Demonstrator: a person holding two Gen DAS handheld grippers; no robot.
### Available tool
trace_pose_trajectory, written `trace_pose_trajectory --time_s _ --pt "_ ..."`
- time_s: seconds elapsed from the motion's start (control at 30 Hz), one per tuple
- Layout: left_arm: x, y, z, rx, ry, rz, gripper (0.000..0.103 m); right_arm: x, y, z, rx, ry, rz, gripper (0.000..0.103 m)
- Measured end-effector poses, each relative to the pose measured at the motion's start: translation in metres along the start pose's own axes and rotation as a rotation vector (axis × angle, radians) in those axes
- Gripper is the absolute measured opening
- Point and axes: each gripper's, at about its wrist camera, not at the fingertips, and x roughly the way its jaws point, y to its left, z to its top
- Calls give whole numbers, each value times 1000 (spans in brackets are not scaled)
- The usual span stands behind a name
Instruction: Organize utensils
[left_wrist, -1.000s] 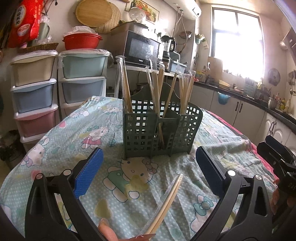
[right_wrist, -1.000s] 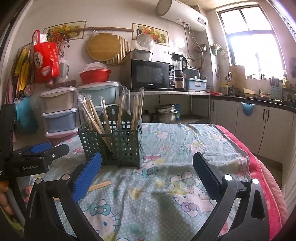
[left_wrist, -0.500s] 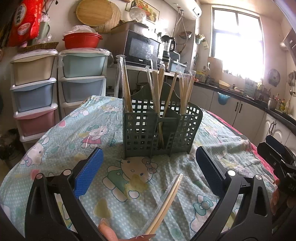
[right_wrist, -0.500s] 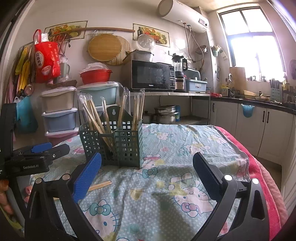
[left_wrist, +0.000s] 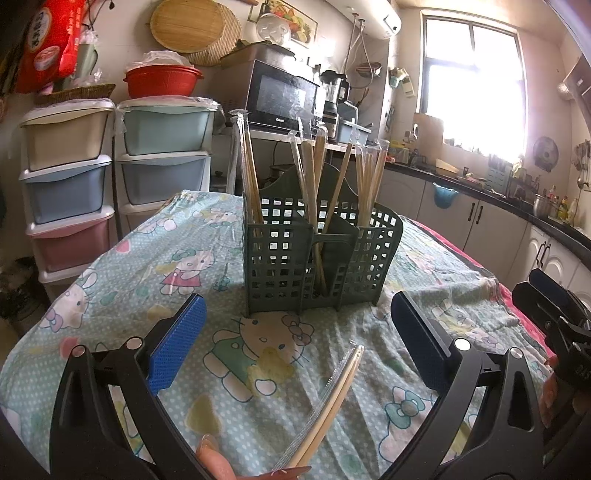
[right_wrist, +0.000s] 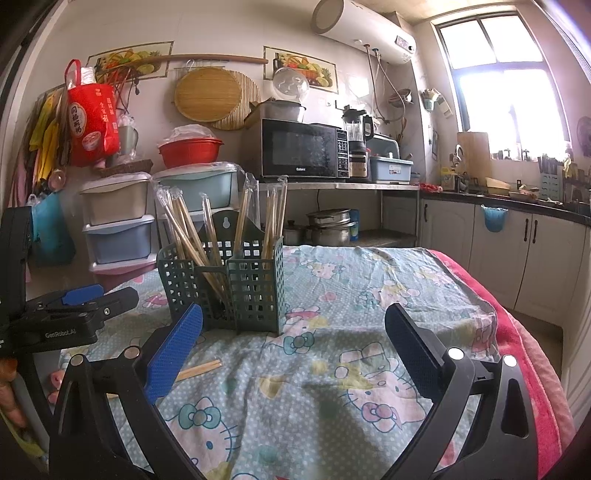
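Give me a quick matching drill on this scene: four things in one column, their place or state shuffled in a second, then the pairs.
Things:
1. wrapped chopsticks
2. green holder
3. left gripper
4. red basin

Place or state:
A. on top of the plastic drawers
B. lying flat on the tablecloth
C. open, holding nothing
D. standing on the table, chopsticks upright inside

Pairs: 1-B, 2-D, 3-C, 4-A
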Motion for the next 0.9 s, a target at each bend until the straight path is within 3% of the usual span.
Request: trace_pose_trajectory --time_s 0.7,0.9 --pt "1 -2 -2 -2 4 -11 92 0 -2 1 8 4 -5 96" --pt "5 1 0 -9 24 21 92 4 -8 3 25 53 -22 96"
